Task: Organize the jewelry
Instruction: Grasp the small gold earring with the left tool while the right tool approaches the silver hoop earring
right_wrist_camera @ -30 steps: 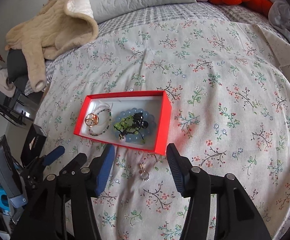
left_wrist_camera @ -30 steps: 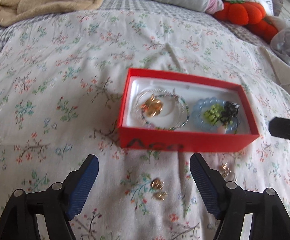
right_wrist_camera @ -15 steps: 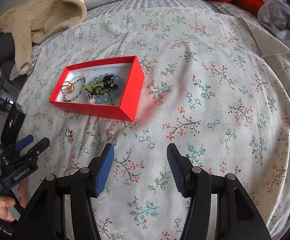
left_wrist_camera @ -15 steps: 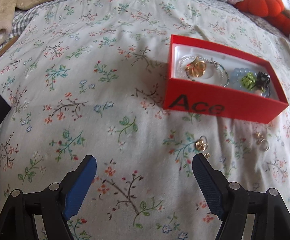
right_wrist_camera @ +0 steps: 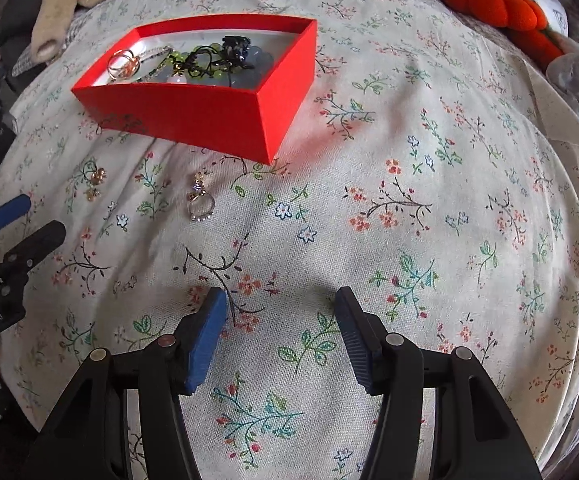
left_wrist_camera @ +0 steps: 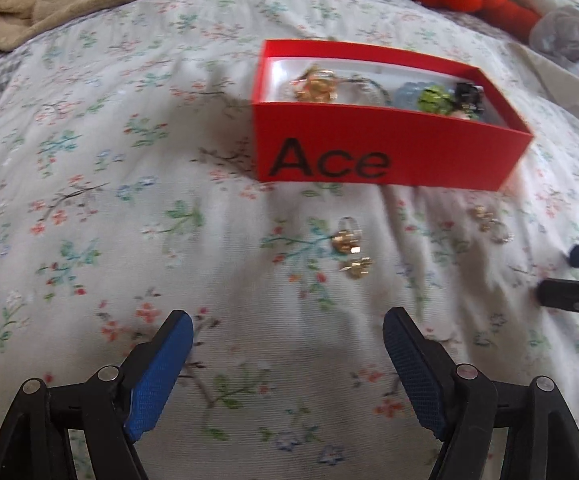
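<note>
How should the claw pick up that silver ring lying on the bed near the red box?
The silver ring lies flat on the soft bedspread, so come straight down from above and pinch across its thin band. A gold charm sits right next to it; probably close from the sides away from that.

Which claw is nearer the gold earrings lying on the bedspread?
Left. The left claw sits just short of the gold earrings, open; the right claw is farther off to their right.
</note>
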A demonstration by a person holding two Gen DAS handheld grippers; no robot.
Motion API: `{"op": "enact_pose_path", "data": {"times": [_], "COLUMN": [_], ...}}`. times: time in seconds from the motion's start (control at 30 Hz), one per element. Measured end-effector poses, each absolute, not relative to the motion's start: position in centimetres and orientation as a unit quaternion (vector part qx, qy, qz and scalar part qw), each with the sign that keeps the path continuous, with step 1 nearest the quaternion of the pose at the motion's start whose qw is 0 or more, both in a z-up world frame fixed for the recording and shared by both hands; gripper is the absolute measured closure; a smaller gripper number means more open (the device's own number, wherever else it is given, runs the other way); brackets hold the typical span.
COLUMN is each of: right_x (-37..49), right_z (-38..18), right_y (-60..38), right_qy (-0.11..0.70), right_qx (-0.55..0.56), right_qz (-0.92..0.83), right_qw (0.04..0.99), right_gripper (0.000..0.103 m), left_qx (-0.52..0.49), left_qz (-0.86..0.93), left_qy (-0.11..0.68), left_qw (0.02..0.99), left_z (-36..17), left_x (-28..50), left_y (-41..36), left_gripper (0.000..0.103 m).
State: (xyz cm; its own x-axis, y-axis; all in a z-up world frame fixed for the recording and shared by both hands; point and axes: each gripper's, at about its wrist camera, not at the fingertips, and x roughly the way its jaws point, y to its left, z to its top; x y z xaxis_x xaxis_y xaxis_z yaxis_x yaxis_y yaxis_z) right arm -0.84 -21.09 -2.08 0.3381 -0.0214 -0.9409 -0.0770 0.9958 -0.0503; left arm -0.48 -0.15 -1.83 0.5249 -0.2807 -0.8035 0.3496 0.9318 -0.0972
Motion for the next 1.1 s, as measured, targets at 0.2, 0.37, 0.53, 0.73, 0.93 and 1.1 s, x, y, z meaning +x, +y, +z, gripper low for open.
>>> {"op": "enact_pose_path", "data": {"times": [0.2,0.37,0.53,0.73,0.93,1.1], "right_x": [-0.5,-0.3,-0.3,-0.3,-0.1,0.2], "right_z": [-2.2,-2.1,-2.1,-2.1,-2.0,-2.0], "right_y": [-21.3,-21.4,-21.3,-21.5,-21.2,-21.1], "right_qy": [0.578,0.578,0.577,0.578,0.57,0.563], "right_qx": [-0.032,-0.022,-0.024,-0.019,-0.014,-0.005], "right_qz": [0.021,0.021,0.026,0.026,0.03,0.042], "right_qw": [0.815,0.815,0.816,0.816,0.821,0.825], "right_gripper": [0.038,0.037,0.037,0.037,0.037,0.037], "left_qx": [0.026,0.018,0.027,0.042,0.047,0.049], "left_qz": [-0.234,-0.225,-0.218,-0.21,-0.213,-0.216], "left_qy": [0.466,0.466,0.463,0.46,0.456,0.455], "left_qw": [0.853,0.855,0.859,0.862,0.863,0.862], "left_z": [-2.2,-2.6,-2.9,-3.0,-2.9,-2.7], "left_x": [0.0,1.0,1.4,1.2,1.0,0.7], "left_y": [-2.2,-2.5,-3.0,-3.0,-2.7,-2.4], "left_gripper": [0.06,0.065,0.072,0.087,0.098,0.098]}}
